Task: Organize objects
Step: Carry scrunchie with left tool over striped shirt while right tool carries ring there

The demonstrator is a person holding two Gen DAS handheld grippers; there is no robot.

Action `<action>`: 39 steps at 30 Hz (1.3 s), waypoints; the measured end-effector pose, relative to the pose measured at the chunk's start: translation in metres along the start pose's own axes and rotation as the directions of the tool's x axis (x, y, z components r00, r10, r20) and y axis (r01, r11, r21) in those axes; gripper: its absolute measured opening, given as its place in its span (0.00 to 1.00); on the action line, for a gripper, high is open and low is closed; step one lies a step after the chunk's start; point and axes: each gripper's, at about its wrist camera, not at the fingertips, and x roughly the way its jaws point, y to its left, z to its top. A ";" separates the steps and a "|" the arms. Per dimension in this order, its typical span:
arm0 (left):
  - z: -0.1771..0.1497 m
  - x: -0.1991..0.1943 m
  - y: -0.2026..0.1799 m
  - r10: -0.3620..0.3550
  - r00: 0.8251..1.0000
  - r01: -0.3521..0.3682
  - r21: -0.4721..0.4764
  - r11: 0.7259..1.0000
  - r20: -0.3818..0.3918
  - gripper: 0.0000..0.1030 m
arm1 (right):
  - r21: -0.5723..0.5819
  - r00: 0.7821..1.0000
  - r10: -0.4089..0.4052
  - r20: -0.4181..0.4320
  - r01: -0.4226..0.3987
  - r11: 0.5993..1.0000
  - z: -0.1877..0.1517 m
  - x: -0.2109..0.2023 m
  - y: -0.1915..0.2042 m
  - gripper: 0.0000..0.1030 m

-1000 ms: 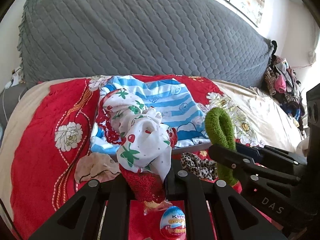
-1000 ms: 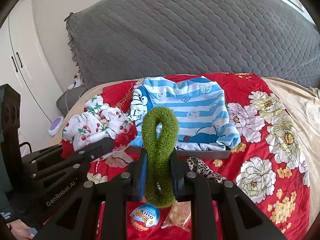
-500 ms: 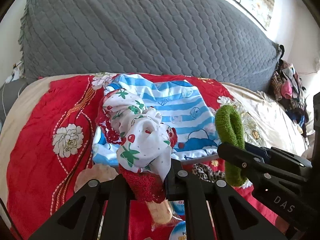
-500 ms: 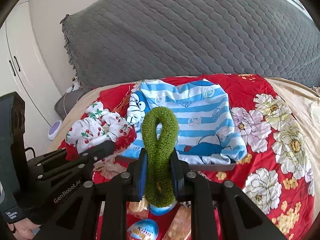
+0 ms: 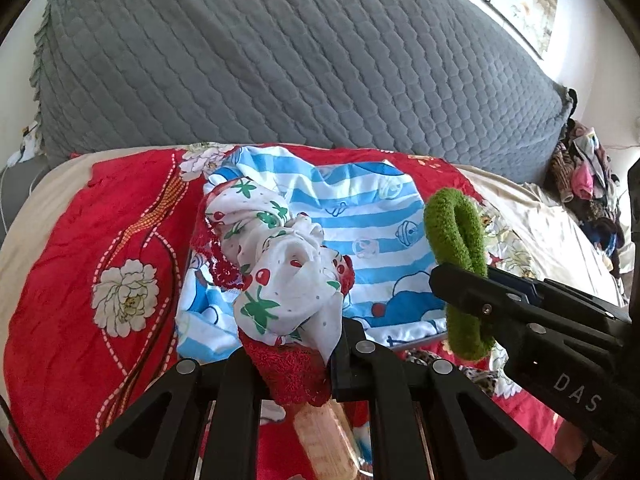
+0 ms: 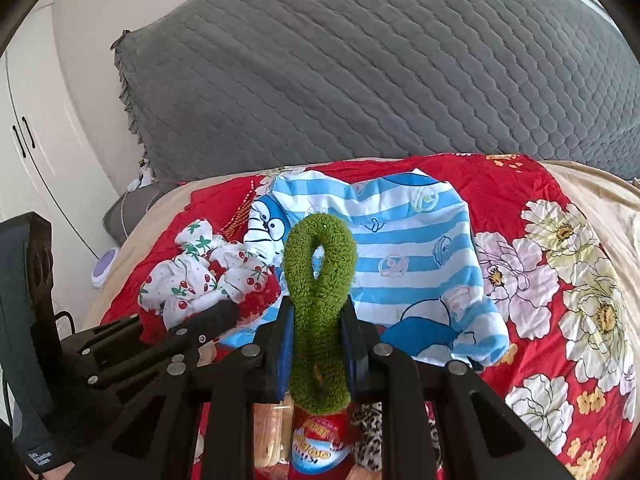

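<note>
Blue-striped cloth [image 6: 404, 252] drapes over the tray [image 5: 416, 339].

Striped cloth [image 6: 404, 256] fills the bed's middle; bare red bedspread [image 5: 80, 240] left; grey headboard [image 6: 360, 72] blocks behind.

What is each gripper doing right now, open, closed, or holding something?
Left gripper: closed on the cherry-print cloth.
Right gripper: closed on the green scrunchie.
</note>
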 end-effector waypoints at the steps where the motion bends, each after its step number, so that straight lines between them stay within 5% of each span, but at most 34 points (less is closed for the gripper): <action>1: 0.000 0.002 0.001 0.003 1.000 -0.003 0.000 1.000 0.001 0.10 | 0.000 1.000 0.001 -0.001 -0.001 1.000 0.001 0.002 0.000 0.20; 28: 0.028 0.070 0.018 0.058 0.997 -0.060 -0.034 0.998 -0.047 0.10 | 0.004 0.998 -0.008 -0.063 0.008 1.000 0.036 0.070 -0.013 0.20; 39: 0.045 0.098 0.017 0.063 0.996 -0.067 -0.070 0.995 -0.063 0.11 | 0.007 0.981 -0.054 -0.187 0.056 0.998 0.051 0.121 -0.037 0.21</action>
